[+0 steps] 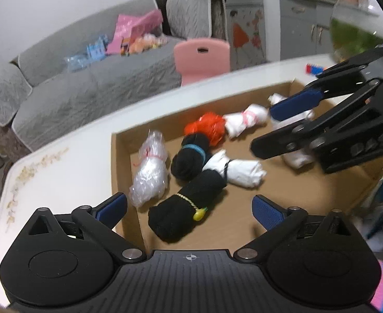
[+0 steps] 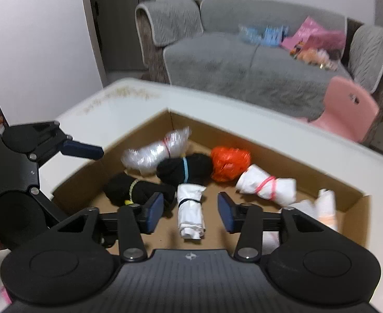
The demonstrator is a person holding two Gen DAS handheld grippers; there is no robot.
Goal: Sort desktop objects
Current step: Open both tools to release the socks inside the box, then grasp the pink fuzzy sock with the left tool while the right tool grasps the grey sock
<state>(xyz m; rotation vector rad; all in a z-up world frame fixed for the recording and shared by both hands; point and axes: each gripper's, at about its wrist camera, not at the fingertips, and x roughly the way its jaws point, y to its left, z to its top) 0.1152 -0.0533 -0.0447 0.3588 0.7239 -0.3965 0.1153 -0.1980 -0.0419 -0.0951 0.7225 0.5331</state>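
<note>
Seven or so tied bundles lie in a shallow cardboard box [image 2: 353, 198] on a white table [image 2: 129, 109]: a clear bag [image 2: 152, 154], a black roll with a blue band [image 2: 185, 168], an orange bag [image 2: 230, 164], a white bag with a pink band [image 2: 265, 185], a black roll with a yellow tie [image 2: 136, 189], a white roll with a black band [image 2: 191, 214], plus more white bags at the box's right end, blurred. All sit loose on the box floor, bunched near the middle, some touching, each banded so it holds together for a pinch. Right gripper [image 2: 190, 212] hangs over the box, jaws apart, holding nothing, fingers either side of the white roll with the black band, probably lining up on it. Left gripper [image 1: 189, 208] hovers at the box's near-left edge, also spread wide and empty, the yellow-tied black roll between its fingers in view, likely its pick. Whether either tool is low enough to touch is unclear. Sorting looks barely started; no destination shows.
</note>
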